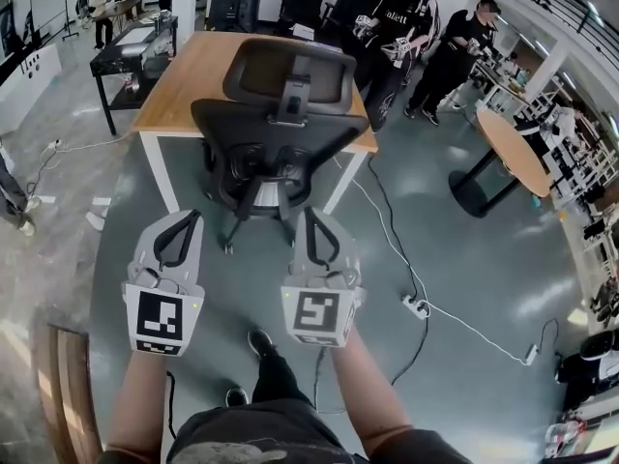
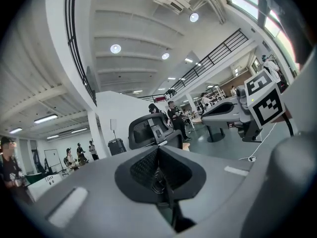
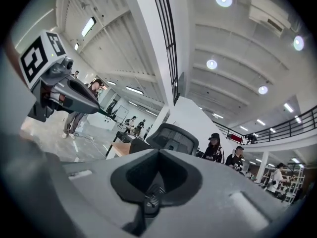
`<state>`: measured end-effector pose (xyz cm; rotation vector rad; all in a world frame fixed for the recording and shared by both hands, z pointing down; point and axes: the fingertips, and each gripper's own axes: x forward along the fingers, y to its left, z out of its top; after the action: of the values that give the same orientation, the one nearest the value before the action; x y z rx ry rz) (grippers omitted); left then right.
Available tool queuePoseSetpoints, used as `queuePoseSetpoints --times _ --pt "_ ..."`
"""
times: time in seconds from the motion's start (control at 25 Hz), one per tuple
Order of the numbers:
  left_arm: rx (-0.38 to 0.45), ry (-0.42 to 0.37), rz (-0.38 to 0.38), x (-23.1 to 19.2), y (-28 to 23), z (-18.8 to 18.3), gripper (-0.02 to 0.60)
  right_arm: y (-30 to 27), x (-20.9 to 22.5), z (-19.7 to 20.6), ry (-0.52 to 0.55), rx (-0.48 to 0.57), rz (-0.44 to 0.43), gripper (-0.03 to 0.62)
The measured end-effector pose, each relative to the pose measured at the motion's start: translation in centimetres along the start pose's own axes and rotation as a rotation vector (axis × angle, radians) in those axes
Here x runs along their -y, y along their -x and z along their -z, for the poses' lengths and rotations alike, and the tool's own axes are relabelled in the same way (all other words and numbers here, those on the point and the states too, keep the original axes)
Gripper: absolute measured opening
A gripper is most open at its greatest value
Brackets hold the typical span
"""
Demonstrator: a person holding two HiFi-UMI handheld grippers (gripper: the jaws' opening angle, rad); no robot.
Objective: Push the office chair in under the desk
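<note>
Over on the far left a black bench (image 1: 135,48) is standing near the wall, with a few people working behind it. Beside it the wooden tabletop (image 1: 198,75) is sitting on white legs, stretching away from the person holding the tools.

The left gripper (image 1: 184,218) is being held out level toward the chair, its marker cube facing up. Its jaws are pressed together with nothing between them.

The chair (image 1: 280,129) is standing in the middle, at the near edge of the tabletop and between its white legs. Its black back and headrest are facing the grippers, and its wheeled base is resting on the grey floor (image 1: 464,259). Seen from above, the headrest is overlapping the tabletop's near edge. How far the seat is reaching underneath, I cannot tell. Both grippers are hanging just short of the backrest, not touching it.

The right gripper (image 1: 314,218) is pointing level alongside the left one, its jaws likewise closed together and empty. In its own view the chair's headrest is showing just beyond the tips.

Lower down, the person's dark shoes (image 1: 259,341) are standing on the floor between the two forearms.

Further right, a black cable (image 1: 387,230) is trailing from the tabletop's leg to a white power strip (image 1: 416,305). A round table (image 1: 513,148) on a black pedestal is standing well apart on the right. Two onlookers (image 1: 406,27) in dark clothes are standing near the tabletop's far right corner.
</note>
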<state>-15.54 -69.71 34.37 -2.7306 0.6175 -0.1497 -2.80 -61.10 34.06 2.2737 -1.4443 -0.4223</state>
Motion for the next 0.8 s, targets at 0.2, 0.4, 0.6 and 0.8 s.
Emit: queuePoseSetpoints --times 0.2,0.4,0.6,0.8 --pt "0.018 0.023 0.036 1.6 3.4 -0.3 0.018 3.9 -1.5 -0.2 -0.105 -0.016 -0.014 -0.009" --pt "0.042 0.039 0.067 2.5 5.7 -0.9 0.018 7.1 -2.7 -0.6 -0.106 -0.039 -0.005 -0.009" --pt "0.048 0.067 0.099 3.4 6.9 -0.5 0.018 9.2 -3.5 -1.0 -0.095 -0.048 0.003 -0.009" --pt "0.056 0.064 0.119 4.2 7.7 -0.9 0.018 10.3 -3.6 -1.4 -0.093 -0.056 0.005 -0.009"
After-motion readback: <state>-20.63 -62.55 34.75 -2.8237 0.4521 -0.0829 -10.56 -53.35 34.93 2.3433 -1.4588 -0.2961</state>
